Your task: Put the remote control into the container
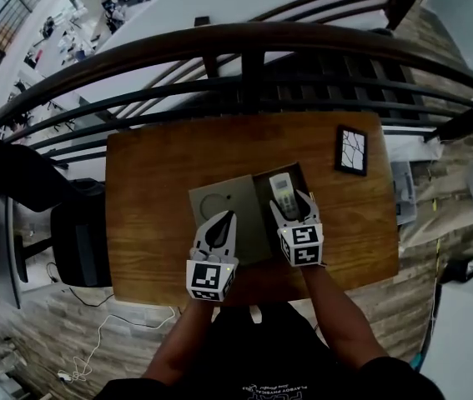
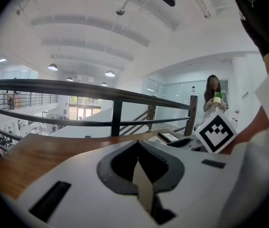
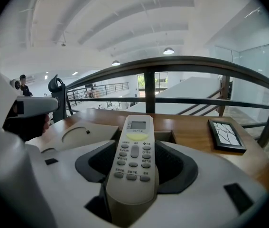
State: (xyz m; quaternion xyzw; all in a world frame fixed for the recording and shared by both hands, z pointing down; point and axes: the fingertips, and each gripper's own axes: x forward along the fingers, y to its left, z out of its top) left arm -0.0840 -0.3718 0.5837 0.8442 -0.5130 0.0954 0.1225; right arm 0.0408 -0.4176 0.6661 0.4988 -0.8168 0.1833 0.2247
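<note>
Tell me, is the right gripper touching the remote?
Touching. The right gripper view shows the remote control wedged between the jaws of the right gripper, which close on the sides of its near end.

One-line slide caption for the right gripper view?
Right gripper holds the remote control over the open container on a wooden table, picture frame at right.
</note>
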